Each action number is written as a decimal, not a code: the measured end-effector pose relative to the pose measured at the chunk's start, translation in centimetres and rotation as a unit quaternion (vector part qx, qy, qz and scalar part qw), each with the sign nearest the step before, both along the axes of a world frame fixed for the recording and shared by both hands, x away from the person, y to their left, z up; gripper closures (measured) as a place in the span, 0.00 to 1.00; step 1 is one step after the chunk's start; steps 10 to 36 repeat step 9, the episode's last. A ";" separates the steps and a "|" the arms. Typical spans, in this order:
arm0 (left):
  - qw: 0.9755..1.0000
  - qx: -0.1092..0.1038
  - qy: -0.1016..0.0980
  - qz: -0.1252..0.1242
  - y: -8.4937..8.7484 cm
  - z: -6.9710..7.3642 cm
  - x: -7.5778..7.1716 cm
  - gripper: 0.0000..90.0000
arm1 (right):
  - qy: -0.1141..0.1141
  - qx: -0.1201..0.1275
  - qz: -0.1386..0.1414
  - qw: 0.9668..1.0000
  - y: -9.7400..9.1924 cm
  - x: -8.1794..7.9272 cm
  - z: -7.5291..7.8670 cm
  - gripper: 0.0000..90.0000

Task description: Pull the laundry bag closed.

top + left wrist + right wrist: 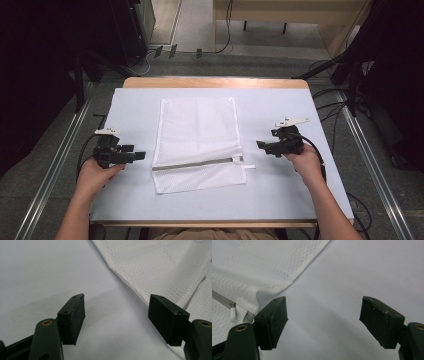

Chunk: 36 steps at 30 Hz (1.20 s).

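A white mesh laundry bag (197, 140) lies flat in the middle of the white-covered table (280, 195), with a grey zipper (192, 164) running across its near part and the white pull tab (238, 160) at the right end. My left gripper (139, 156) is open, just left of the bag's left edge (130, 282), nothing between its jaws. My right gripper (261, 145) is open too, a short way right of the zipper's end (233, 307), over bare table.
The table's wooden far edge (215, 82) shows beyond the white cover. Metal rails (60, 160) run along the floor on both sides, with cables (345, 115) at the right. Bare cover lies left and right of the bag.
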<state>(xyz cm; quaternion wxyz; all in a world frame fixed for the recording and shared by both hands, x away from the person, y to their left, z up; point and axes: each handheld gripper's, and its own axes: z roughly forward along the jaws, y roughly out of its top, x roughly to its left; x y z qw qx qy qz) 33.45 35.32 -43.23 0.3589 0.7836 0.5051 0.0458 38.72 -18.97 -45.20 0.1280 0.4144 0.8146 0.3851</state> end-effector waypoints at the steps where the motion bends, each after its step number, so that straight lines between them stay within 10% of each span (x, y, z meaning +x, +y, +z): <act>1: 1.000 0.000 0.000 0.001 0.0 0.0 0.0 0.34 | 0.000 -0.001 0.002 1.000 0.0 0.0 0.0 0.26; 36: 1.000 0.006 0.004 -0.001 -0.1 -0.2 0.1 0.32 | 0.007 -0.006 0.005 1.000 0.2 0.0 -0.2 0.26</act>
